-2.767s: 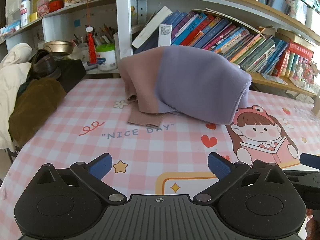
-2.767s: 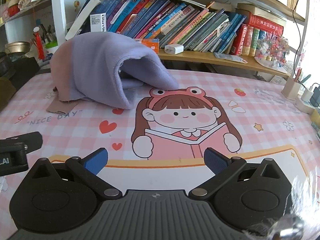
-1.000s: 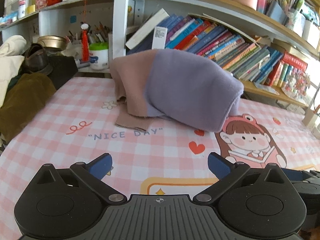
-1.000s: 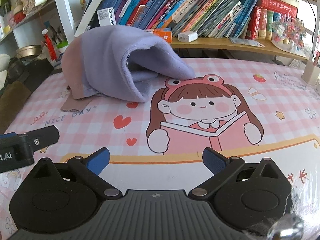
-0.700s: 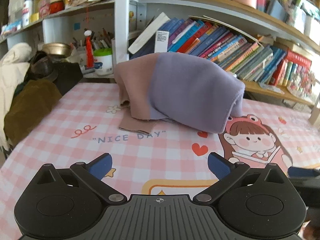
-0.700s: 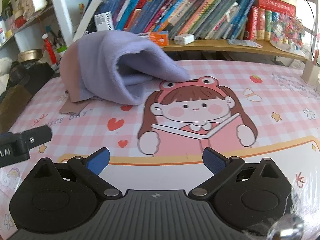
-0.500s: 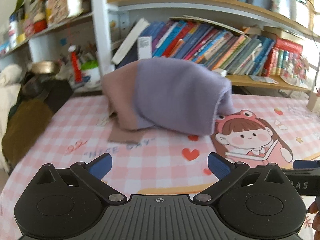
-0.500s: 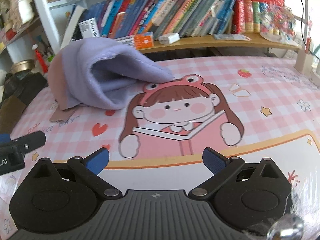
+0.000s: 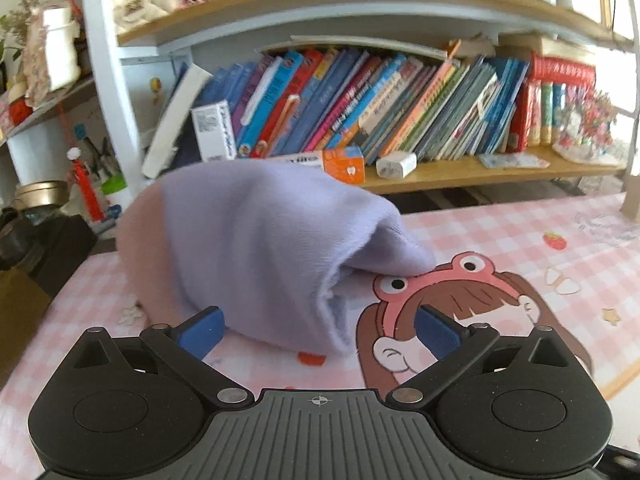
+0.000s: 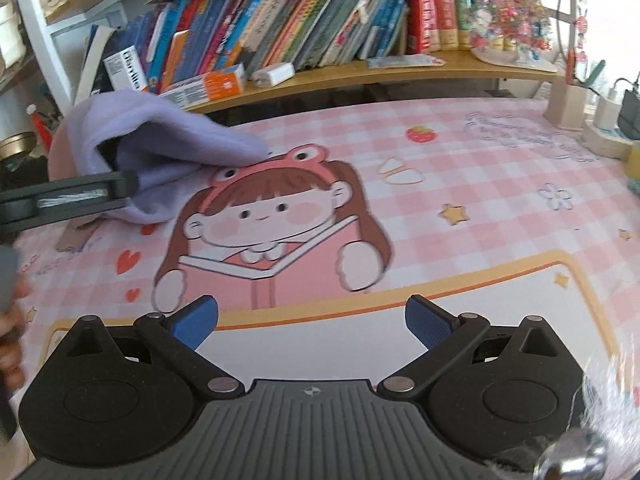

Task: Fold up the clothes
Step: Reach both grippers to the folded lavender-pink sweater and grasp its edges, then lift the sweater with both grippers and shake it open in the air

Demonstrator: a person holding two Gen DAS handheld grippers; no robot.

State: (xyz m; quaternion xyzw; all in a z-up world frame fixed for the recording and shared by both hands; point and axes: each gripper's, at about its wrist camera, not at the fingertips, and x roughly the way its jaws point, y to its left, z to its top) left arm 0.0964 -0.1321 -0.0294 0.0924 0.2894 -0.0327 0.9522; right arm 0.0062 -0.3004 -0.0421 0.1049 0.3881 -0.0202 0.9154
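Left gripper point(image 9: 318, 330), jaws wide and holding nothing, sits just before the garment point(image 9: 272, 248), a purple-and-pink heap on the mat point(image 10: 480, 208). Right gripper point(image 10: 312, 320), also wide and unladen, hangs well apart from it; books point(image 10: 280, 28) stand beyond.

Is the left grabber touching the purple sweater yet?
Cannot tell. In the left wrist view the open left gripper reaches the purple sweater, but its hem hides any gap; the right wrist view is blurred there.

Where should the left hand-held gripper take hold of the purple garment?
Probably the loose open edge of the purple garment, at its near right. Layers part there, so one finger could slip under. Come in low from the front; the left hand-held gripper is open and already close.
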